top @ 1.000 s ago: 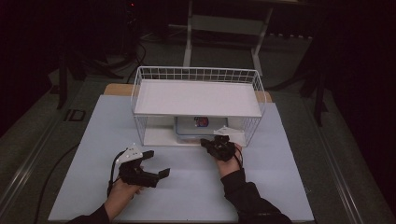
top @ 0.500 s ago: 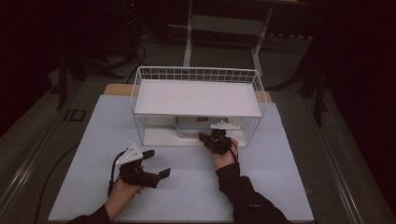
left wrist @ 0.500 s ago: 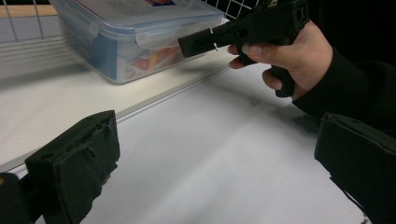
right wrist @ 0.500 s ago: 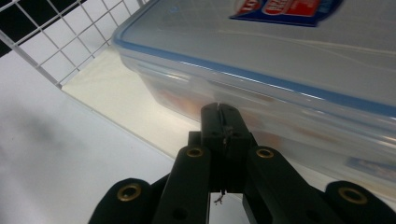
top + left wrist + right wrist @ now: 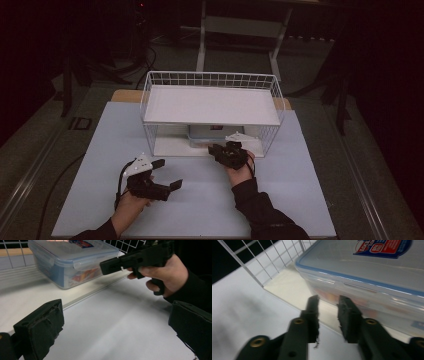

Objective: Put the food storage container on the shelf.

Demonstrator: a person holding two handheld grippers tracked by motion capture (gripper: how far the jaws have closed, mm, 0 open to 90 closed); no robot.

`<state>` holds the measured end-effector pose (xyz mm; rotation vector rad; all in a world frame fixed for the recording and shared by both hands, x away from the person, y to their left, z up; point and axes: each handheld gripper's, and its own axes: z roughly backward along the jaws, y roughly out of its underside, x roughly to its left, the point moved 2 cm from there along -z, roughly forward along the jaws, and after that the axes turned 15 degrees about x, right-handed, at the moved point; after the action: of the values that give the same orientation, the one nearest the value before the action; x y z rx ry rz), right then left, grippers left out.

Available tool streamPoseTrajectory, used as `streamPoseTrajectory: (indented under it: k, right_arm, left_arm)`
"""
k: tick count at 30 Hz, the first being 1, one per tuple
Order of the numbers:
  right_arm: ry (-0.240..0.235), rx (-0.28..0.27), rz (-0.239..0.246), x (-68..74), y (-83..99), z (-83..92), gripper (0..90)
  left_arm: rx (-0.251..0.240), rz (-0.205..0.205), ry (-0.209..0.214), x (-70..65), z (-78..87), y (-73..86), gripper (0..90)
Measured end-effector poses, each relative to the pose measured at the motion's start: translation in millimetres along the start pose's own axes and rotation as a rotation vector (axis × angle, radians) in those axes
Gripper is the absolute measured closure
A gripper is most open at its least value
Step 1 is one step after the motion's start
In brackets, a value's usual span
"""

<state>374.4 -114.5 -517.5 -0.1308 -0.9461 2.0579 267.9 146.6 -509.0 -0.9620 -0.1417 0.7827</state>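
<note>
**Right gripper at lower shelf opening, container unheld**

White wire rack (image 5: pixel 210 107) standing at far centre of pale table surface (image 5: pixel 300 200), solid white top shelf above, open lower level beneath. Clear plastic container (image 5: pixel 372 277) with blue-edged lid and red-and-blue label lying on the lower shelf, roughly central, long side facing the person. Orange contents visible through the side wall; nature not determinable.

Right gripper (image 5: pixel 226 152) held at the front edge of the lower shelf, pointed toward the container. Jaws narrow, a small gap between them, nothing gripped. In the right gripper view, tips just short of the container's side wall below the lid latch, near but apart. Right hand (image 5: pixel 165 275) wrapped around the grip, dark sleeve (image 5: pixel 260 210) behind.

Left gripper (image 5: pixel 152 186) resting low over the table at front left, well apart from the rack, held in the left hand (image 5: pixel 131 202). Jaws wide, nothing between them, bare table surface seen through the gap in the left gripper view. Cable (image 5: pixel 120 180) looping from its rear.

Surroundings dark; a metal frame (image 5: pixel 240 35) standing beyond the table.
</note>
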Motion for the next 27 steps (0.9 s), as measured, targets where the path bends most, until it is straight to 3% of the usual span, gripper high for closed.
streamPoseTrajectory:
  k: [2,6,11,19,20,24,27]
  right_arm:
    - [-0.019,-0.013,-0.005,1.3,3.1,6.2,59.5]
    - [-0.069,-0.018,0.032,4.1,10.5,14.0,39.1]
    - [-0.146,-0.02,0.067,8.5,18.7,23.7,20.0]
    - [-0.122,-0.055,0.079,10.1,32.1,46.6,17.3]
    - [-0.099,-0.062,0.095,10.3,35.3,52.1,16.8]
    - [-0.092,-0.072,0.103,10.3,41.3,63.1,16.0]
    - [-0.059,-0.09,0.113,9.8,51.5,80.7,15.2]
  left_arm:
    - [-0.005,-0.009,-0.004,-0.9,2.4,-1.2,0.0]
    - [-0.006,-0.011,-0.001,-2.2,3.4,-2.1,0.0]
    - [-0.009,-0.018,-0.001,-6.0,4.7,-3.3,0.0]
    - [-0.015,-0.038,0.013,-10.1,10.6,-3.4,0.0]
    - [-0.014,-0.038,0.015,-10.2,11.4,-3.1,0.0]
    - [-0.019,-0.036,0.028,-10.1,15.0,-2.5,0.0]
    - [-0.03,-0.042,0.04,-10.8,19.2,-1.3,0.0]
